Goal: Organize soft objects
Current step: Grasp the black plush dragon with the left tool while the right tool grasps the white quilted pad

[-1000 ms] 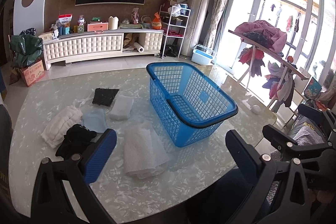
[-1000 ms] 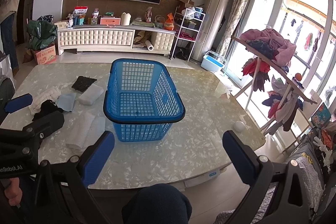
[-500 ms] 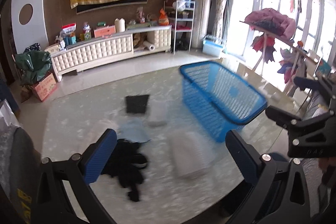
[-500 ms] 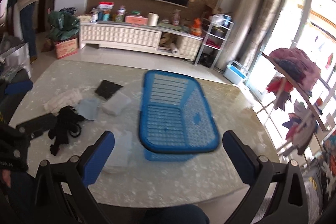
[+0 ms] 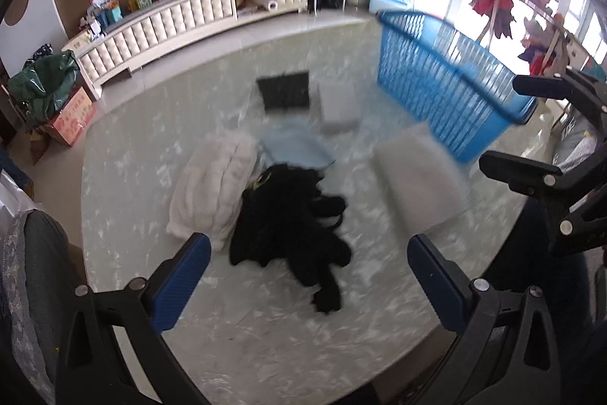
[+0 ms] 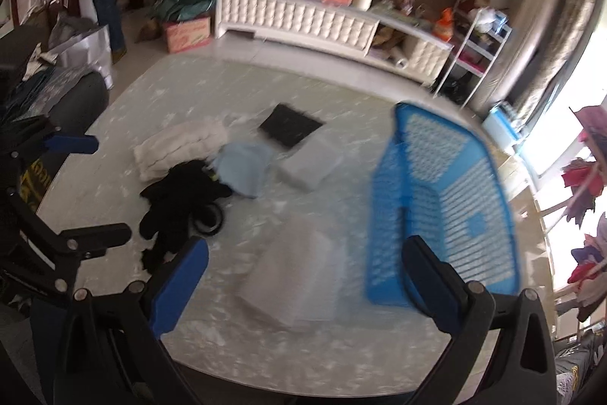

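Both claws are released, nothing between their jaws; the right claw (image 6: 303,276) has just been closing slightly. Ahead of the left claw (image 5: 309,276) a black garment (image 5: 292,219) lies on the counter (image 5: 265,336). Beyond it, blurred folded cloths; the blue basket (image 5: 447,93) is cut off behind the right claw.

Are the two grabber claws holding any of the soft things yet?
No, nothing is held. The left gripper hangs open above the crumpled black cloth, and the right gripper, jaws just closing slightly, is open above the folded white towel.
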Available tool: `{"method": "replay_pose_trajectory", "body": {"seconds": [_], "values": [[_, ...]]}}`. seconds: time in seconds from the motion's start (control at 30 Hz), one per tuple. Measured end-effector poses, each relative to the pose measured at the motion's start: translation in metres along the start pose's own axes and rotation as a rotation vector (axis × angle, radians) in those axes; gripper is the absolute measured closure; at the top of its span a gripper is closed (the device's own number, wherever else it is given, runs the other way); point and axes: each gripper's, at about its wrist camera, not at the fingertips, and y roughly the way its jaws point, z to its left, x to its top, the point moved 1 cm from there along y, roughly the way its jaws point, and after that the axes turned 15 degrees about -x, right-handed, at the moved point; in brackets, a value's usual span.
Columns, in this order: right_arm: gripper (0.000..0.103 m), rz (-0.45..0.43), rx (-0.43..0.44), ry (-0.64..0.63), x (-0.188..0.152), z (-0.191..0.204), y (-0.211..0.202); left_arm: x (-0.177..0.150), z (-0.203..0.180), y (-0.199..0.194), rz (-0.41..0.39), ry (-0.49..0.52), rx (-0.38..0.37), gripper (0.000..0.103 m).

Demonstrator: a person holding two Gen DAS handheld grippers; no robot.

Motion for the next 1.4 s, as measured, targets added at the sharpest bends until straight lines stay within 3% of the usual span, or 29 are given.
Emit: {"method": "replay_pose_trajectory", "body": {"seconds": [0.07, 0.2, 0.33, 0.5, 0.63, 0.7, 1.03, 1.17, 1.23, 1.4], "values": [[0.012, 0.039, 0.022, -0.017, 0.002, 0.013, 0.011, -0.003, 0.007, 0.008, 0.027, 0.011, 0.017, 0.0], [0.012, 0.095, 0.051, -0.041, 0.005, 0.031, 0.029, -0.007, 0.025, 0.025, 0.062, 0.0, -0.019, 0.0], [0.019, 0.144, 0.037, -0.085, 0.004, 0.047, 0.045, -0.004, 0.039, 0.041, 0.099, -0.007, -0.037, 0.0], [0.024, 0.24, 0.047, -0.057, -0.001, 0.052, 0.076, 0.004, 0.047, 0.064, 0.136, -0.039, -0.095, 0.0], [0.028, 0.28, 0.034, -0.057, -0.007, 0.052, 0.092, 0.009, 0.052, 0.085, 0.163, -0.069, -0.095, 0.0], [0.029, 0.293, 0.03, -0.046, -0.009, 0.049, 0.098, 0.011, 0.053, 0.095, 0.178, -0.092, -0.105, 0.006], [0.041, 0.373, 0.013, 0.009, -0.025, 0.037, 0.13, 0.012, 0.056, 0.127, 0.245, -0.135, -0.083, 0.009], [0.044, 0.383, 0.03, 0.037, -0.029, 0.033, 0.137, 0.01, 0.049, 0.133, 0.259, -0.114, -0.037, 0.011], [0.046, 0.392, 0.047, 0.048, -0.029, 0.031, 0.14, 0.01, 0.049, 0.133, 0.255, -0.133, -0.033, 0.015], [0.06, 0.395, 0.081, 0.066, -0.032, 0.026, 0.148, 0.005, 0.039, 0.126, 0.242, -0.136, -0.018, 0.037]]}}
